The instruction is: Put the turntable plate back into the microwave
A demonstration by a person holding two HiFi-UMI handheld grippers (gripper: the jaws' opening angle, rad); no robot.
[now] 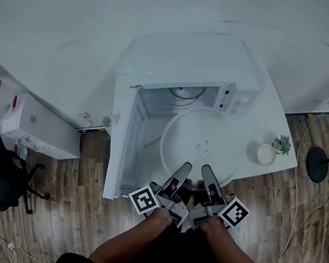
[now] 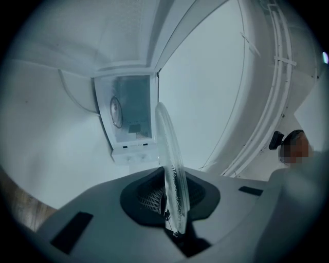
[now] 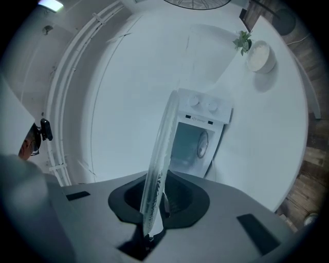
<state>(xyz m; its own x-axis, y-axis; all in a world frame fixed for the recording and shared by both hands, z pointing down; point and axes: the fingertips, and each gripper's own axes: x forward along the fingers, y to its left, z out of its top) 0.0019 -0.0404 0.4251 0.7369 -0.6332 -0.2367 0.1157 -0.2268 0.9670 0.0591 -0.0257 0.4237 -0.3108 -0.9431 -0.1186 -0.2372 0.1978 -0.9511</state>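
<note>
The clear glass turntable plate (image 1: 203, 142) is held level in front of the open cavity (image 1: 179, 99) of the white microwave (image 1: 189, 63). My left gripper (image 1: 184, 166) and right gripper (image 1: 207, 170) sit side by side, each shut on the plate's near rim. The left gripper view has the plate (image 2: 169, 154) edge-on between the jaws of the left gripper (image 2: 172, 208), with the microwave (image 2: 131, 118) beyond. Likewise the plate (image 3: 160, 154) stands clamped in the right gripper (image 3: 153, 208), facing the microwave (image 3: 199, 139). The door (image 1: 121, 133) hangs open to the left.
The microwave stands on a white table (image 1: 277, 119) with a small white pot (image 1: 265, 154) and a plant (image 1: 282, 144) at its right end. A fan base (image 1: 317, 164) stands on the wood floor to the right. A white cabinet (image 1: 42, 128) and an office chair (image 1: 3, 172) stand at left.
</note>
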